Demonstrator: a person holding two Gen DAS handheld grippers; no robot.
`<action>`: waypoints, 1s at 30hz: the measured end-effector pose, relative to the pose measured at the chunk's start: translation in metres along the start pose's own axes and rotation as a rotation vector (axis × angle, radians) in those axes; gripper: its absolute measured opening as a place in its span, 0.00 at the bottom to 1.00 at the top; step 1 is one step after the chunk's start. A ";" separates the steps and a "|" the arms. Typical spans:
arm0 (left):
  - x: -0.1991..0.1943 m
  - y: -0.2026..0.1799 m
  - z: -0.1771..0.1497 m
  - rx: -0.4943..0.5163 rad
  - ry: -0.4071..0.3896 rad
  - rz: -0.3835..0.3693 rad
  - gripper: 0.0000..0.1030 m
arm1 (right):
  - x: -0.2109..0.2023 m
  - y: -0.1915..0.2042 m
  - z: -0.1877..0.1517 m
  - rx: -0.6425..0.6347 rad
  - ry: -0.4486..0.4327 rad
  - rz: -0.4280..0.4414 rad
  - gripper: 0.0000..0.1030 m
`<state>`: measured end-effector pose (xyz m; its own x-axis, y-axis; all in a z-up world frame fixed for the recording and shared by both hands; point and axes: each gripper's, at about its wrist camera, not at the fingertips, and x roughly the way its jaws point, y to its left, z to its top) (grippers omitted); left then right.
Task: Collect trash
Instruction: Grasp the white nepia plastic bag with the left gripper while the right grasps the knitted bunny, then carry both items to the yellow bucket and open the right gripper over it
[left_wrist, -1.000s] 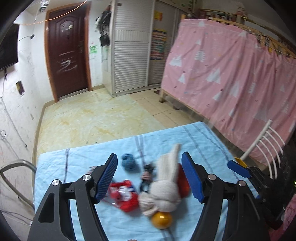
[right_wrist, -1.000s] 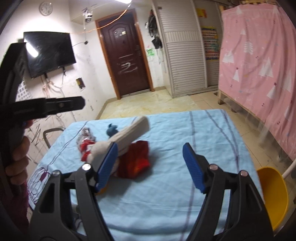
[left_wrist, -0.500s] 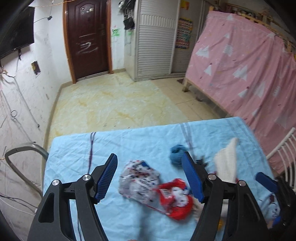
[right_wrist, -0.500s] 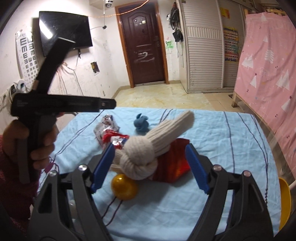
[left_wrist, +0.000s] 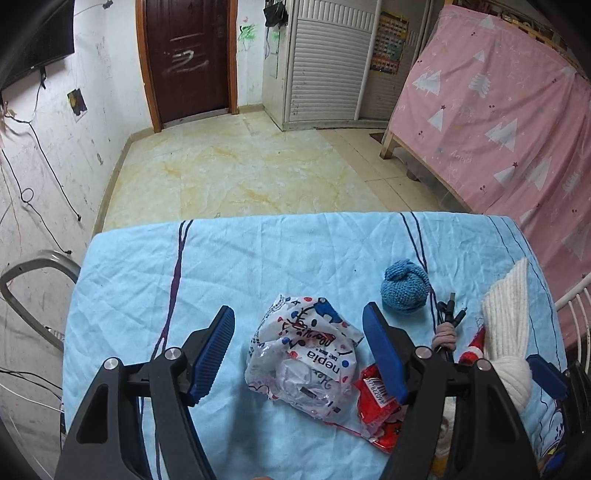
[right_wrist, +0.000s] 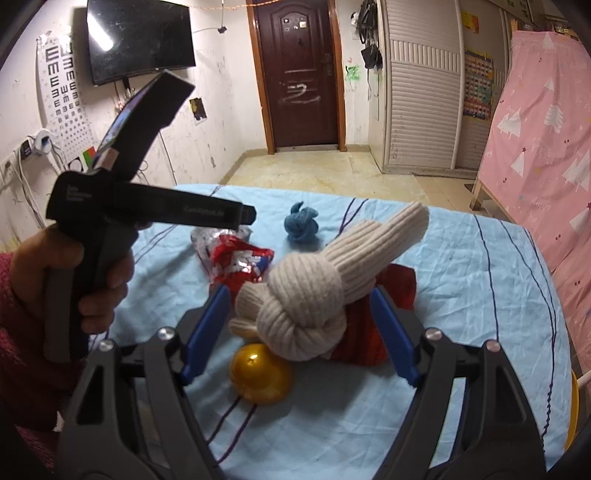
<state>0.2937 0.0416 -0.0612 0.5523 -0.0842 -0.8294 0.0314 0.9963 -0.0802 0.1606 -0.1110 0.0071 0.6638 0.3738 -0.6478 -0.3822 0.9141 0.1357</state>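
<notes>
Right now the left gripper (left_wrist: 298, 356) hangs over the blue cloth (left_wrist: 258, 258) on the table with its jaws apart, and the crumpled white printed wrapper (left_wrist: 306, 358) lies between its blue pads; neither pad looks to be pressing on it, though the right-hand pad sits just beside the wrapper's edge. A red snack packet (left_wrist: 376, 402) lies against the wrapper's lower right side, partly hidden behind that same finger. Past the fingertips sits a blue knitted ball (left_wrist: 404, 290), and beside it a dark cable end (left_wrist: 448, 314) with a pinkish band around it. In the right wrist view, the right gripper (right_wrist: 299, 325) has just been closing its jaws, and the knotted cream knit sock (right_wrist: 314, 299) sits between them with its long end sticking up and to the right; whether the pads actually touch it I cannot tell, there seems to be a gap on the left side. Under the sock is a red bag (right_wrist: 365, 332), and a gold ball (right_wrist: 260, 373) rests on the cloth just below the knot, near the left finger. Also in this view, a hand (right_wrist: 70, 273) in a red sleeve grips the handle of the left gripper at the left, above the wrapper and packet. A yellow bin rim (right_wrist: 574, 406) shows at the right edge, off the table.
</notes>
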 end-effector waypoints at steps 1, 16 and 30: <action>0.001 0.002 0.000 -0.009 0.008 -0.014 0.60 | 0.001 0.000 0.000 0.000 0.008 0.002 0.63; -0.009 0.008 -0.008 -0.051 -0.008 -0.044 0.22 | -0.009 -0.014 0.000 0.085 -0.007 0.053 0.40; -0.081 -0.024 -0.006 0.013 -0.132 0.014 0.22 | -0.048 -0.037 0.006 0.109 -0.133 0.067 0.40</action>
<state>0.2427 0.0240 0.0046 0.6572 -0.0683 -0.7506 0.0337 0.9976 -0.0612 0.1465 -0.1615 0.0373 0.7209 0.4455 -0.5310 -0.3611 0.8953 0.2609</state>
